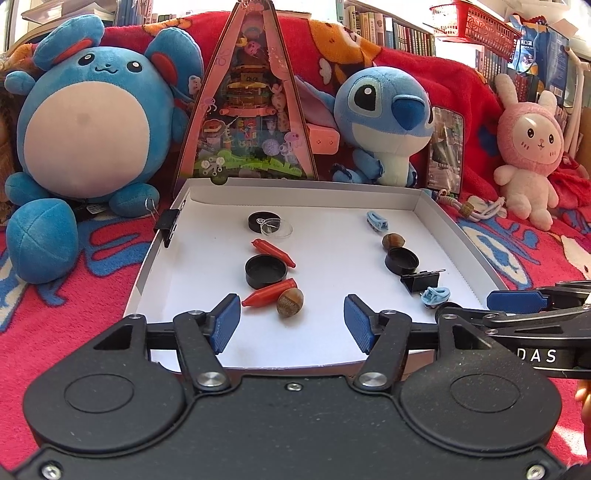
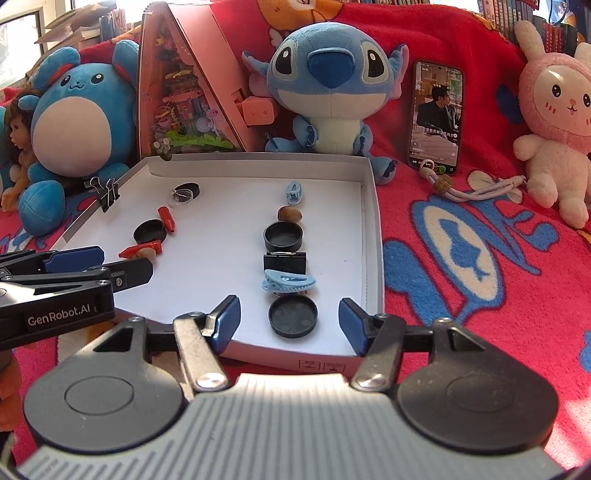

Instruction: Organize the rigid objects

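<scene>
A red cartoon-print blanket (image 2: 480, 258) covers the surface, with bookshelves (image 1: 399, 33) behind. On it lies a shallow white tray (image 2: 373, 229); plush toys, a pink triangular box (image 1: 245, 110) and a propped phone (image 2: 436, 114) line the tray's far rim. A black binder clip (image 1: 168, 225) grips the tray's left wall.

Inside the tray, small rigid things lie in two rough rows. The left row holds black caps (image 1: 265, 271), a clear disc (image 1: 276, 228), two red cones (image 1: 269, 293) and an acorn (image 1: 290, 302). The right row runs from a blue hair clip (image 2: 294, 192) at the far end through a nut (image 2: 290, 213), a black cap (image 2: 283, 236), a binder clip (image 2: 284, 261), another blue clip (image 2: 288, 282) and a cap (image 2: 293, 317) nearest the front rim.

The left gripper (image 1: 291, 317) hovers at the tray's front edge, jaws wide and empty, the acorn just beyond them. The right gripper (image 2: 290, 321) stands with jaws wide on either side of the near cap, not touching it. Bare white floor separates the two rows.
</scene>
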The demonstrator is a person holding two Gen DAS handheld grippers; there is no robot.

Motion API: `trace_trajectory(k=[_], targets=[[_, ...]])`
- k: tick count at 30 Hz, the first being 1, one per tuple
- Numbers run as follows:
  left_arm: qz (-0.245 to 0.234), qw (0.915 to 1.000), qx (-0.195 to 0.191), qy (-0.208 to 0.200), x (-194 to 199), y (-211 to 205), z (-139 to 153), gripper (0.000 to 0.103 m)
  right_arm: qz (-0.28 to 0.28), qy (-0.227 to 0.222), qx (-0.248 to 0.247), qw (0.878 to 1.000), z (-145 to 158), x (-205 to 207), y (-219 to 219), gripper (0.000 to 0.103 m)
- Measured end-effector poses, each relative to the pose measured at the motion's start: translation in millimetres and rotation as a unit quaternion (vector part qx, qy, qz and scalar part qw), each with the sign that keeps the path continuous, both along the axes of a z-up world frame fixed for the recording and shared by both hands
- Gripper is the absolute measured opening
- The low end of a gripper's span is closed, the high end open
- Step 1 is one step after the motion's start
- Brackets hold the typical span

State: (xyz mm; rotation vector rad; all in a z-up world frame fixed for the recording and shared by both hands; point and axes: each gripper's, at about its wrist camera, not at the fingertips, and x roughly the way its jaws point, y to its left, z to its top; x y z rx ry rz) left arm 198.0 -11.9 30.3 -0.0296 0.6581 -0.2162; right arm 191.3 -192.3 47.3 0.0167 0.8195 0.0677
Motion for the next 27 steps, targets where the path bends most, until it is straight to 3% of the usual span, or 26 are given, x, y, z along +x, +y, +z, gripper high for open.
trace_trajectory(k=[7,27], targets=[[0.005,0.9998,0.007,-0.020,-8.3,0.8,6.1,0.079,-0.003,-0.024,-0.008,1.000,5.7,-6.4,1.5,0.081],[0.020,0.9988,0.010,-0.044,-35.2,11.7,22.6,0.085,-0.029,-0.091,-0.019,0.995,20.3,-26.7,-5.9,0.100]])
